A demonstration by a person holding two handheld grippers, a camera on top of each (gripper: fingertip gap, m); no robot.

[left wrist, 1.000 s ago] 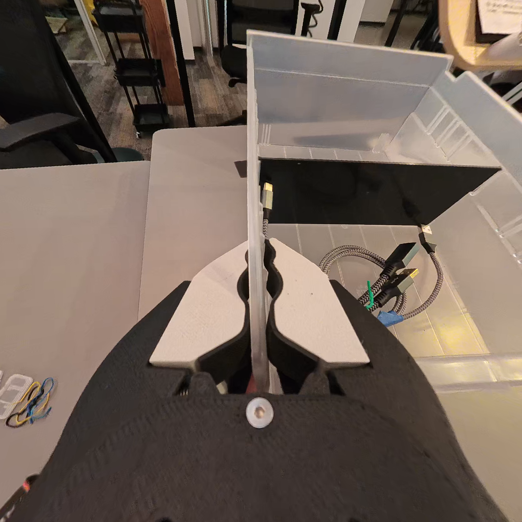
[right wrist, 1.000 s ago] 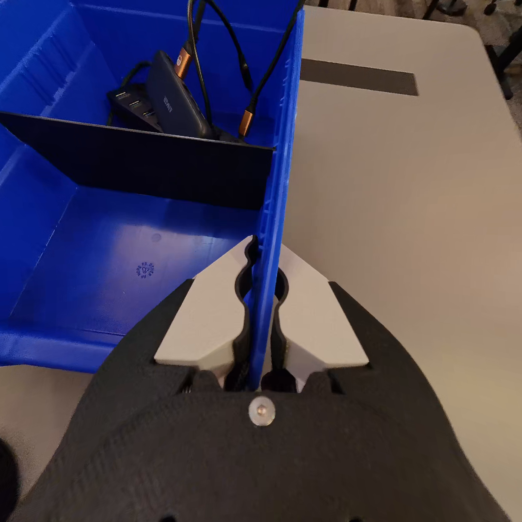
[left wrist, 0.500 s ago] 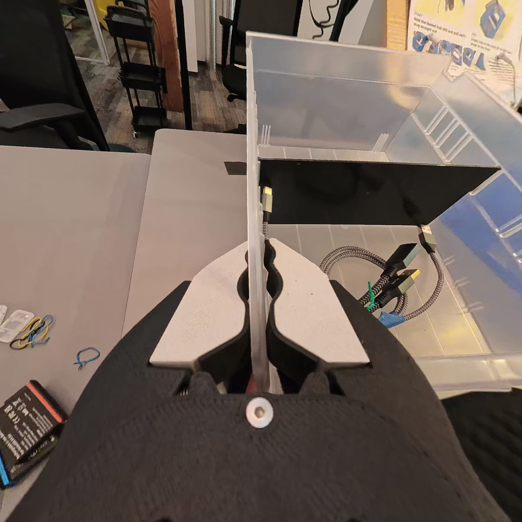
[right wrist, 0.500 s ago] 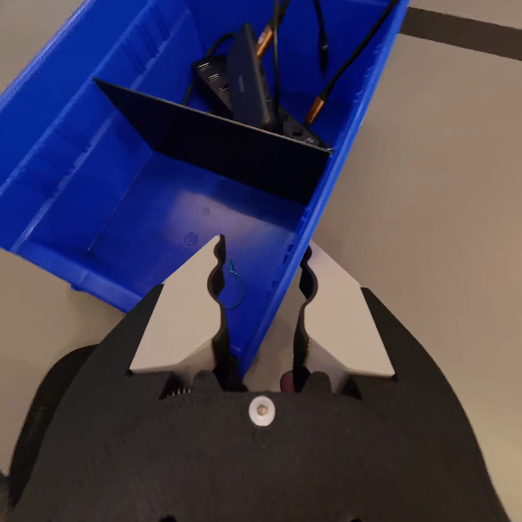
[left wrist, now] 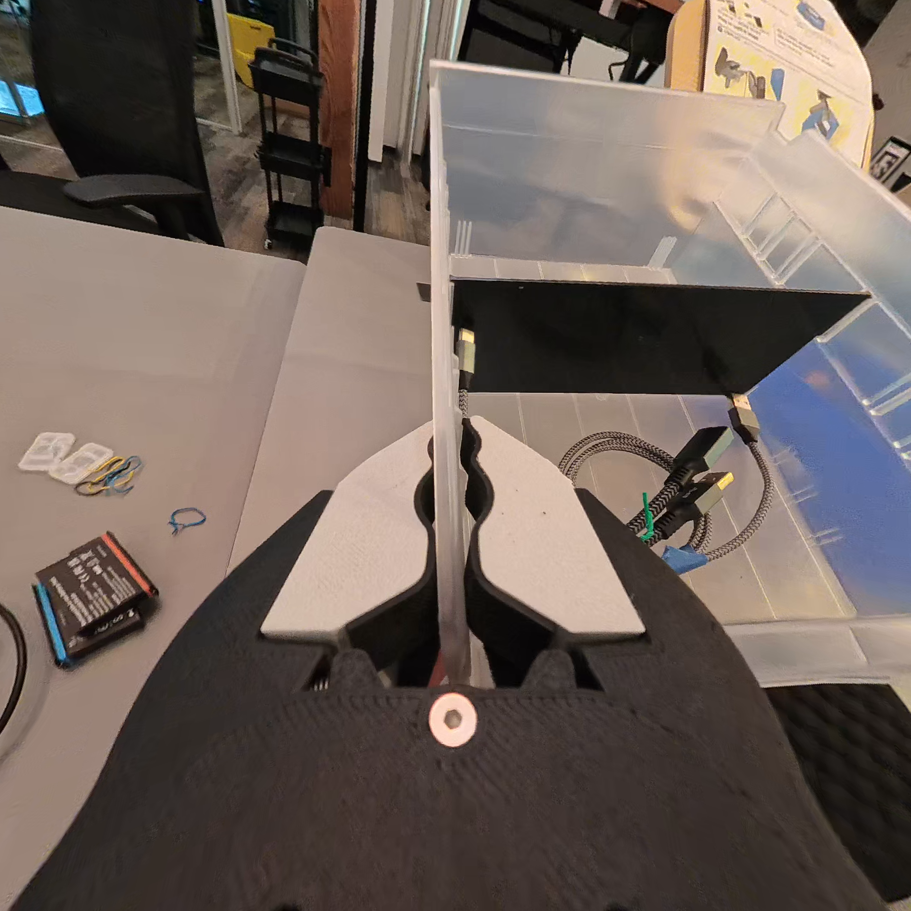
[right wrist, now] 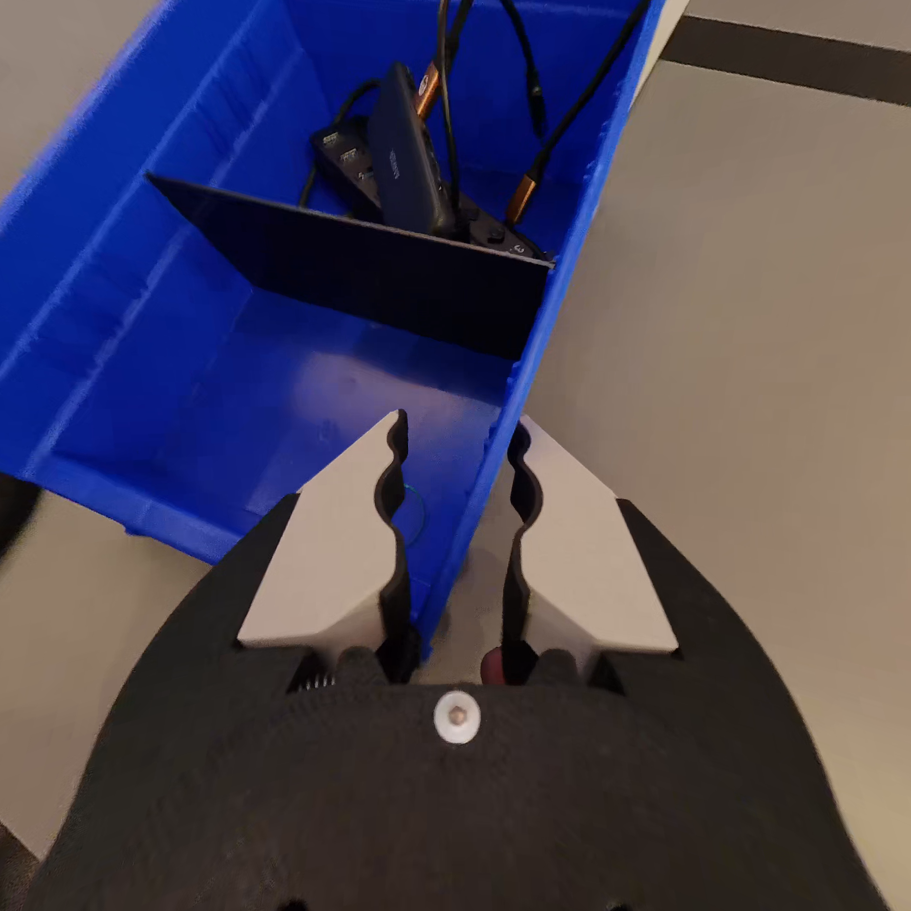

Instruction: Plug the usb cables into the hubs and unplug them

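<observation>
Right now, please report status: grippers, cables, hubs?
Left gripper shut on clear bin wall. Right gripper open astride blue bin wall. Braided cables unplugged; hubs behind black divider.

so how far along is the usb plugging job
Barely begun. Done: nothing looks plugged from the clear side; the braided grey usb cables lie coiled and loose in the clear plastic bin. In hand: the left gripper is shut on that bin's side wall, while the right gripper is open, straddling the blue plastic bin's wall. Left: plugging cables into the black hubs, then unplugging.
</observation>
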